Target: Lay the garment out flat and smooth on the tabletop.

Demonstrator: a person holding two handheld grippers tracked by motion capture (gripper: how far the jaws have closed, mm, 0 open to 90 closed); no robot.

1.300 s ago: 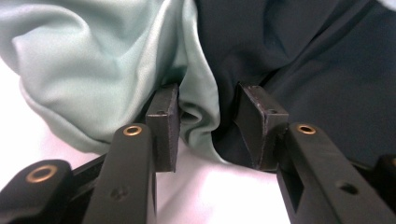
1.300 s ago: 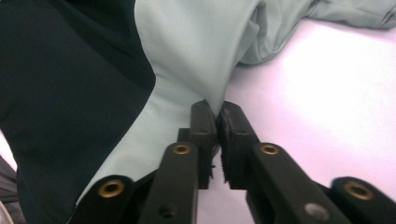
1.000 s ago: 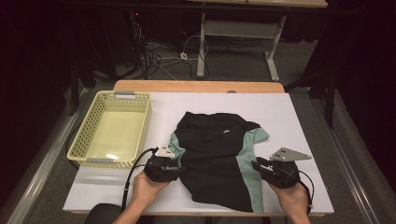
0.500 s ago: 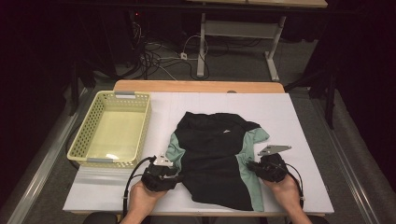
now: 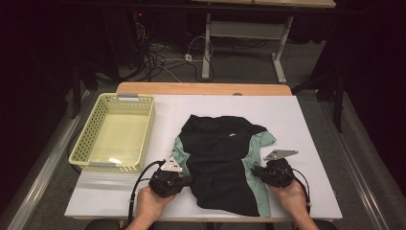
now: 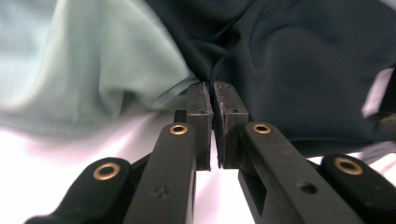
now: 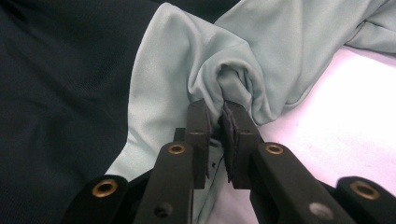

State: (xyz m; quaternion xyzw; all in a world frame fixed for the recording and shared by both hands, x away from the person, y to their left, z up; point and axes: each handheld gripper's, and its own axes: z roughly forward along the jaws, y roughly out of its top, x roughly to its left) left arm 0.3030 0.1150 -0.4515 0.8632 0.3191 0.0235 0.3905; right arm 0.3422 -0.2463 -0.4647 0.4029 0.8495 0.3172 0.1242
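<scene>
The shirt (image 5: 222, 163) lay near the desk's (image 5: 316, 124) front edge. The left gripper (image 6: 213, 91) pinched its dark hem; the right gripper (image 7: 219, 109) had just been closing and clenched a green fold.

The left hand-held gripper (image 5: 184, 178) is a chunky black body topped by a grey three-cornered plate, with a black cable looping from its back past the wrist. The right hand-held gripper (image 5: 256, 171) is built the same, its grey plate standing out to the side and a thin black cable trailing along the forearm. Seen close in the gripper views, each has two matte black arms with brass-ringed pivots, small dark screw heads and flat rectangular black pads (image 6: 200, 112) at the tips. The forearms are bare, with no sleeves.
</scene>
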